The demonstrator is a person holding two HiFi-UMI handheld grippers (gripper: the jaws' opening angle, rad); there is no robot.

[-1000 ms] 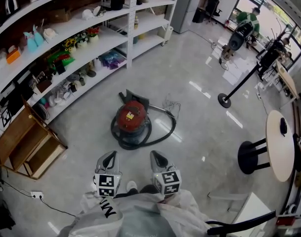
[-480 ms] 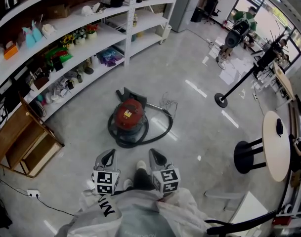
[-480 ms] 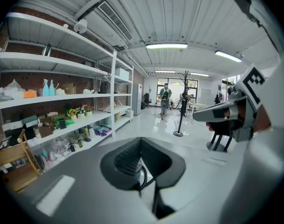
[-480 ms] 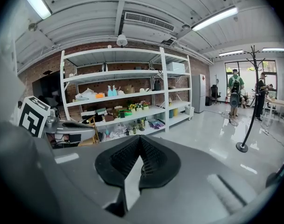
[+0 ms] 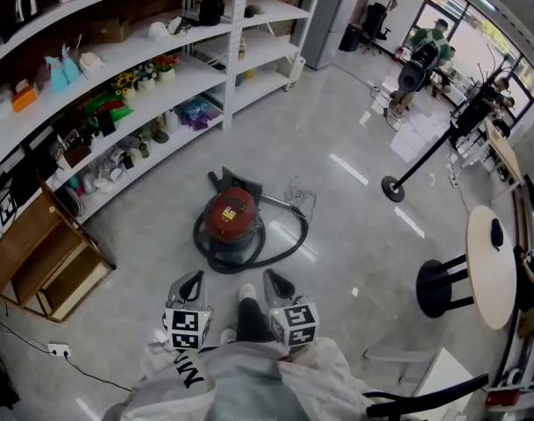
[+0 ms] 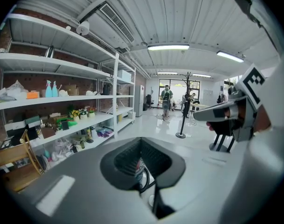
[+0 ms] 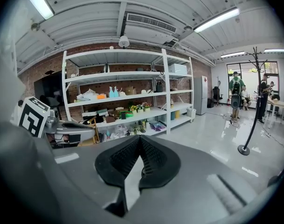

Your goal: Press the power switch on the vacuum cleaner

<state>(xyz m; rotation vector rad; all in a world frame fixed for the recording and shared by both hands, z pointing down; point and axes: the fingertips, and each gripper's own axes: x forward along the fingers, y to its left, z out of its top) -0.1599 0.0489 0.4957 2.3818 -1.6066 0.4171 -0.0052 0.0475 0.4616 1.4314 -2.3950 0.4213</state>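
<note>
We are looking down at the red vacuum cleaner, which is sitting on the glossy grey floor out ahead of us, well apart from both grippers. Its black hose is curling around the base, and a thin cord is lying loose on the floor just beyond it. We cannot make out the power switch from this height.

We are holding the left gripper and the right gripper side by side, low and close to our body, both pointing toward the vacuum cleaner. Our shoe is showing between them.

In the left gripper view the jaws are pressing together at their tips and gripping nothing; through the wedge-shaped gap below the tips a sliver of the red body and the hose is showing. In the right gripper view the jaws are likewise meeting at the tips with nothing between them — only pale floor is showing through the gap.

The long white shelving is running along our left, crowded with bottles, flowers and other small items, and an open wooden cabinet is standing at its near end. Off to the right a round table and a black coat stand are standing well apart from the vacuum cleaner, and a person in green is standing far across the room.
</note>
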